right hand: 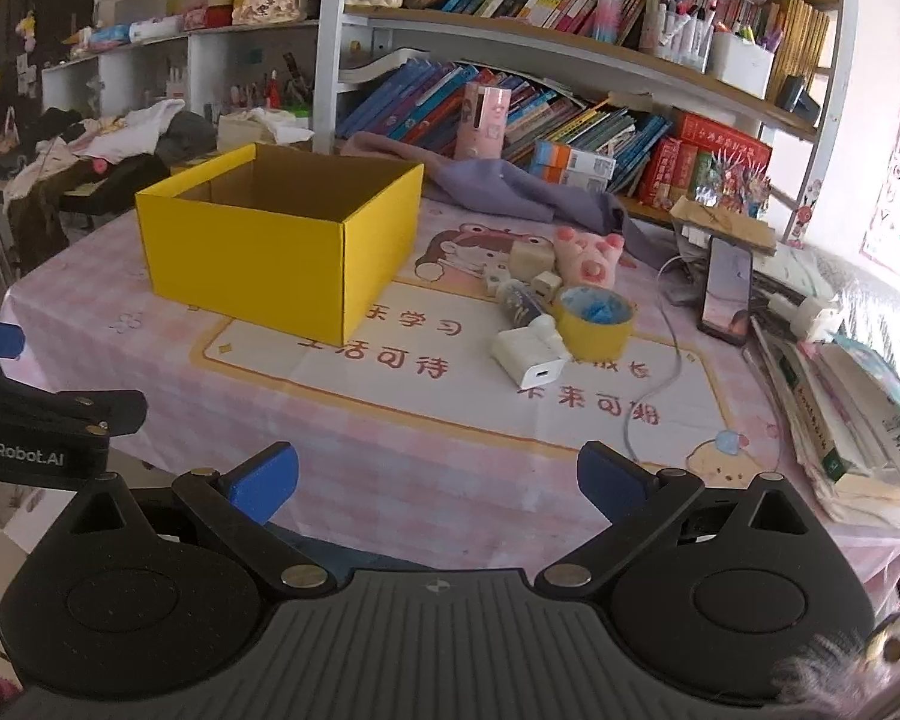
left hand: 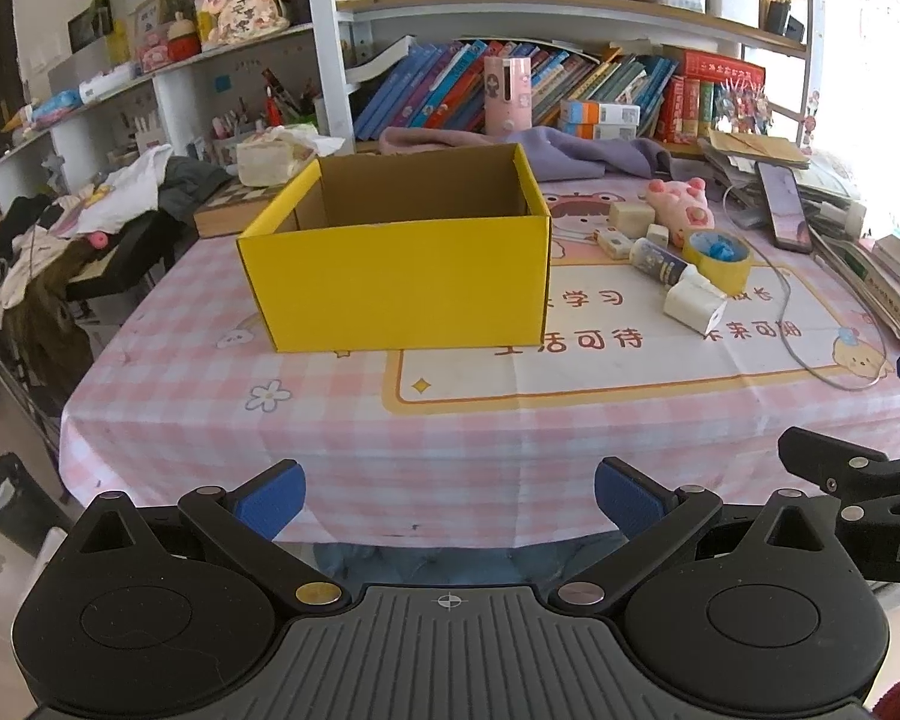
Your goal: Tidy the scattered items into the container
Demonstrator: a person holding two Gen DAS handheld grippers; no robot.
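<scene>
bright daylight from right, glare there; sharp focus, fisheye bending at edges

Matt yellow cardboard box (left hand: pixel 399 282), seemingly glossy vinyl tablecloth (left hand: pixel 210 372)

The box (left hand: pixel 399 285) is bright yellow outside and plain brown cardboard inside. The tablecloth (left hand: pixel 210 396) is pink-and-white check with an orange-bordered cream panel bearing orange characters. Toward its right edge lie a yellow tape roll (right hand: pixel 594 324) with blue stuffing, a white charger (right hand: pixel 531 357) and a pink plush pig (right hand: pixel 588 255). Both grippers' fingertips (left hand: pixel 270 498) are blue on black arms.
</scene>
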